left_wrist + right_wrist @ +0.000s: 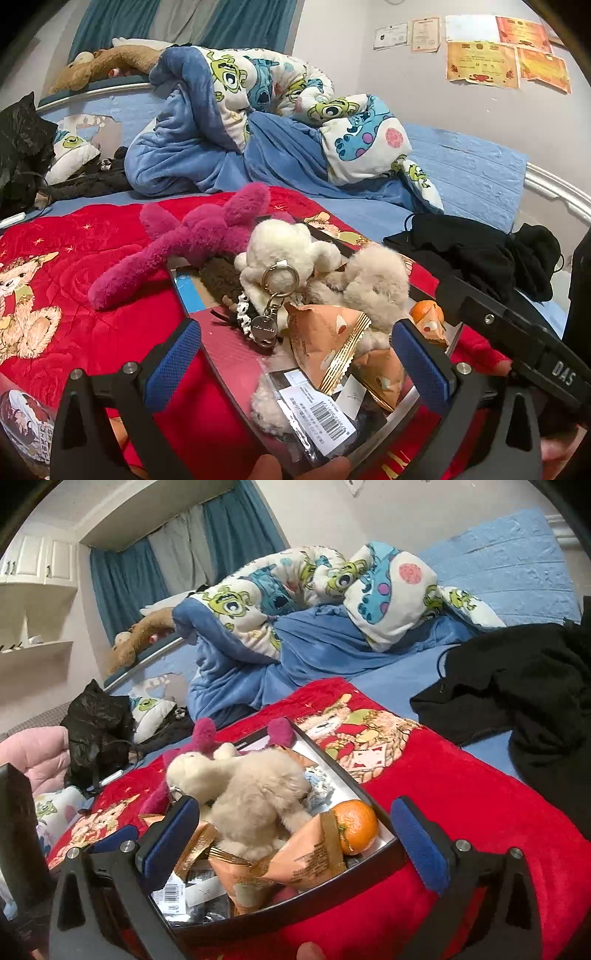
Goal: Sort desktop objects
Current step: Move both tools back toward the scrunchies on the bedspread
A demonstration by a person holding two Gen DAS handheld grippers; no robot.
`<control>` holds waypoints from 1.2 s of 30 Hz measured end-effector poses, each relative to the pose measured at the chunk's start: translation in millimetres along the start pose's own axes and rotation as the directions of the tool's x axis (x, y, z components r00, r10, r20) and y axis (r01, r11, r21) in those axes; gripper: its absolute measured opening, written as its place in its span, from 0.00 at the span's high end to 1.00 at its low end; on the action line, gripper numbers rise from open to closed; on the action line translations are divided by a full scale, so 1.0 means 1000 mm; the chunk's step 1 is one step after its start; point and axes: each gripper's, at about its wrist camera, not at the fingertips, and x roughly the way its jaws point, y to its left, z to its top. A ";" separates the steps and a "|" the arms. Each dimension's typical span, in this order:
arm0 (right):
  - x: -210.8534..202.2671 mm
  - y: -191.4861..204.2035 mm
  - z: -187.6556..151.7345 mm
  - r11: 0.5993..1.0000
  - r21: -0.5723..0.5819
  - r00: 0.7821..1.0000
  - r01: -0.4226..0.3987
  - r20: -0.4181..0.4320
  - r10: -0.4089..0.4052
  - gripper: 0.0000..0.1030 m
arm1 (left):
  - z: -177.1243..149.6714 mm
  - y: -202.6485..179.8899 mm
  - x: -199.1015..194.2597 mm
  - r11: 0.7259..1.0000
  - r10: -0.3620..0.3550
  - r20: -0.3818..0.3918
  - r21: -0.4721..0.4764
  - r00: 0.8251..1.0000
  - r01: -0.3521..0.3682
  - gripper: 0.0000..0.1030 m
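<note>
Both grippers, left (295,354) and right (295,834), hover with jaws spread wide and empty over the box (373,856) (crammed), the orange (356,825) lying nearest the right one.

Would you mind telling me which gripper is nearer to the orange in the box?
Right. The right gripper stands open with the orange just inside its right finger. The left gripper, also open, has the orange past its right fingertip, farther off.
</note>
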 end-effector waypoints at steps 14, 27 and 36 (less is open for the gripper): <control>-0.031 0.020 0.000 0.997 -0.058 0.995 0.053 0.088 -0.047 0.00 | -0.001 -0.011 -0.026 0.999 0.001 -0.010 0.037 1.000 -0.001 0.00; -0.049 0.097 -0.018 0.986 -0.150 0.998 0.067 0.031 -0.063 0.00 | -0.013 0.028 -0.092 0.997 0.078 -0.044 0.020 0.996 -0.077 0.00; -0.054 0.178 -0.029 0.965 -0.261 0.998 -0.012 0.053 0.027 0.00 | -0.008 0.102 -0.157 0.980 0.194 0.007 0.040 0.981 -0.194 0.00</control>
